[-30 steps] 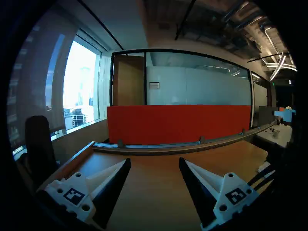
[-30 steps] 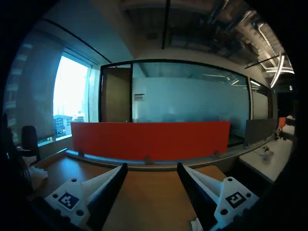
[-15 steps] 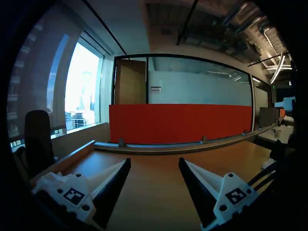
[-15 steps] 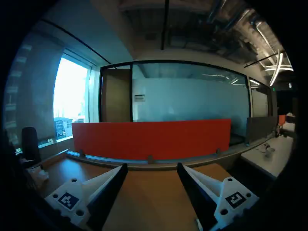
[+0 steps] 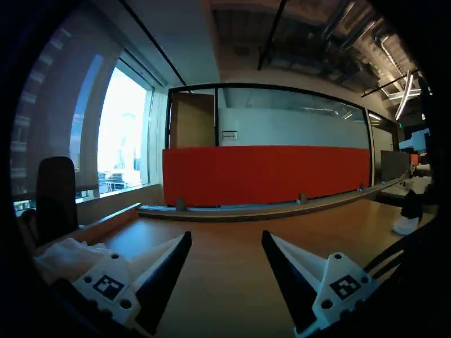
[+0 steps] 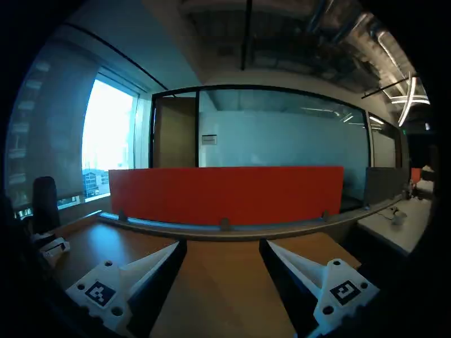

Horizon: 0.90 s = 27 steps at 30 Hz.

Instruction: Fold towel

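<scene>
Left gripper (image 5: 225, 234): jaws wide apart, low over the brown wooden bench (image 5: 225, 276). Right gripper (image 6: 222, 242): jaws apart too. The crumpled white cloth towel (image 5: 61, 258) lies on the bench, just beside the left gripper's left finger. A flat red divider panel (image 5: 265, 174) stands along the far edge.

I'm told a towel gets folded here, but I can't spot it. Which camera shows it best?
The left gripper view: the towel lies crumpled and white at lower left, beside the left gripper. The right gripper view has a small white shape at far left, too small to identify.
</scene>
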Motion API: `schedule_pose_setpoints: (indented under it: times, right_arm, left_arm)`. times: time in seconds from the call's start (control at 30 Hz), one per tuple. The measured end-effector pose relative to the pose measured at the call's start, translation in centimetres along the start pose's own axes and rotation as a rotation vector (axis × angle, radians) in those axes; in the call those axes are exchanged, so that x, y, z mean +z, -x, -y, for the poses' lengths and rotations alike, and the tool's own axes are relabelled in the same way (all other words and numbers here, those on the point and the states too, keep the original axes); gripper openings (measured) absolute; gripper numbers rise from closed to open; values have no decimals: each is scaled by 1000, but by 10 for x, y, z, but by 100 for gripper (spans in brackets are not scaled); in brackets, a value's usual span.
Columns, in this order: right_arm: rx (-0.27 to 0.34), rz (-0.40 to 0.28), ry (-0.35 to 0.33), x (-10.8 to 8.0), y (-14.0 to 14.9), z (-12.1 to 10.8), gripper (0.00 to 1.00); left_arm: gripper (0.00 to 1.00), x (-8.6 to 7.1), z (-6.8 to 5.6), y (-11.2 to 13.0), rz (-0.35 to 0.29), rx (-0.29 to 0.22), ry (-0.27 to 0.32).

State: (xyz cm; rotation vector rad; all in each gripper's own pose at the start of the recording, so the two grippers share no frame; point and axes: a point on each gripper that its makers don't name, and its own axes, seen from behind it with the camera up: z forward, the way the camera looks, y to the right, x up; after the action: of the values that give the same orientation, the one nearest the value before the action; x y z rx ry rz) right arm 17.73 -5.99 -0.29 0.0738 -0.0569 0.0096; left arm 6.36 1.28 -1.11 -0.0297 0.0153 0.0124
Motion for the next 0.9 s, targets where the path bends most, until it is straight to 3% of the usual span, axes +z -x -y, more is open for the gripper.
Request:
schedule_pose_setpoints:
  times: [0.3,0.6,0.9]
  right_arm:
    - [-12,-1,-8,-3,18,5,99]
    - [-44,11,4,-6,33,4,99]
    - [-49,15,4,-6,37,7,99]
  left_arm:
    - [92,-2,3,32,-12,-21,-7]
    - [92,0,6,47,-27,-34,-15]
    - [92,4,8,55,-28,-15,-24]
